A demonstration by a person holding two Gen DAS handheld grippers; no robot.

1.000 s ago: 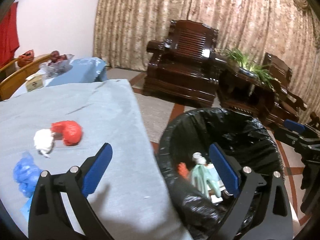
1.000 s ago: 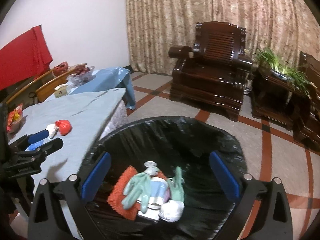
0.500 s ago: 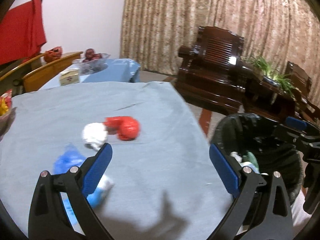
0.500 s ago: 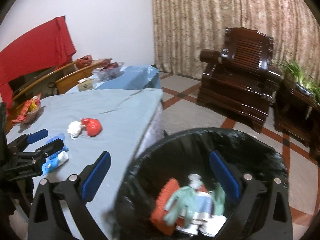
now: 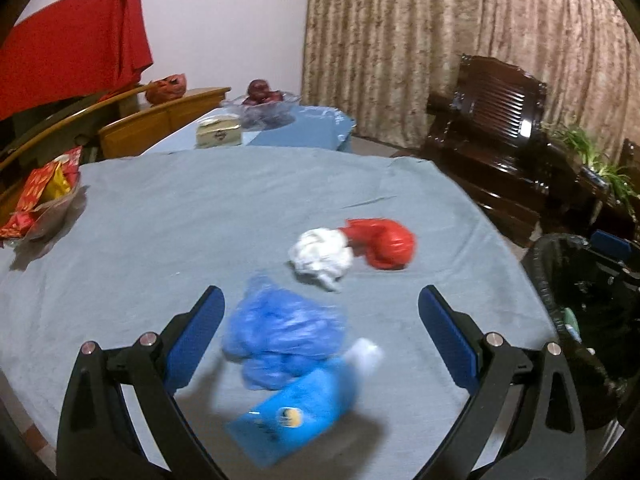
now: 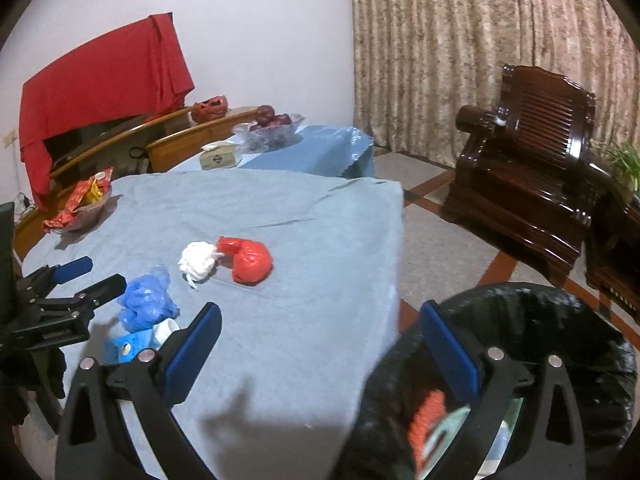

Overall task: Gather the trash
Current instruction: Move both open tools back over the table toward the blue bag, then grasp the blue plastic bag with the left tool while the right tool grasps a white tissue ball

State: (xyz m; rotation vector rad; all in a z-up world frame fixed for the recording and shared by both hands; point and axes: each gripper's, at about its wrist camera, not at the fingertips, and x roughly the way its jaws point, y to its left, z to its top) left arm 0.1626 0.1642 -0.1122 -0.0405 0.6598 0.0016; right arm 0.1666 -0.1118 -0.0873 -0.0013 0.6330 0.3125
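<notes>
The left gripper (image 5: 320, 316) hangs over the grey-blue tablecloth (image 5: 168, 216) with its jaws spread wide and nothing between them except the view of the crumpled blue plastic bag (image 5: 280, 336), which lies on the cloth just ahead. Touching that bag on the near side is a blue carton with a white cap (image 5: 296, 408). Further out sit a white paper wad (image 5: 322, 258) and a red plastic bag (image 5: 384, 242), the two touching each other.

The right gripper (image 6: 320, 340) is also spread and empty, held above the table's edge beside the black-lined trash bin (image 6: 560, 320), which already holds some rubbish.

The step in hand looks like a pick of the blue bag — the nearest piece. To do it well, the left gripper should come down so one finger passes each side of the bag's bulk, low enough to pinch the crumpled mass rather than a loose flap, which would likely slip. The carton touches the bag, so the person should either centre on the bag alone or expect the carton to be nudged. The bin stands off the table's right side — a short carry once the grip holds
</notes>
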